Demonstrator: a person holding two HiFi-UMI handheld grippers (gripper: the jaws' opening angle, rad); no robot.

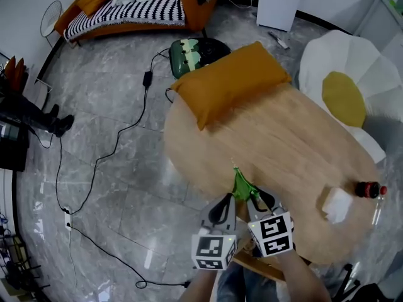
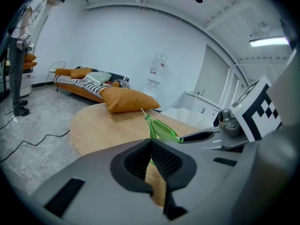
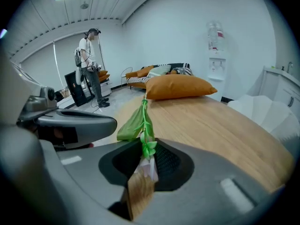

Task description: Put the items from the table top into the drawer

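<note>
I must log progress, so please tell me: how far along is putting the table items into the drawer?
Done: nothing visible; no drawer clearly shows. In hand: the right gripper is shut on a green artificial flower stem over the oval wooden table. Left: a white soft-looking packet and a dark bottle with a red cap lie on it.

Grippers: you hold two, the left gripper (image 1: 230,200) and the right gripper (image 1: 259,200).
Flower (image 1: 242,184): one, between your grippers.
Table (image 1: 296,137): one.
Cushion (image 1: 230,80): one, on the table's far end.
Bottle (image 1: 368,189): one, near right.
Cloth (image 1: 337,204): one, left of the bottle.
Sofa (image 1: 126,8): one, far left.
Person (image 3: 86,55): one.
</note>
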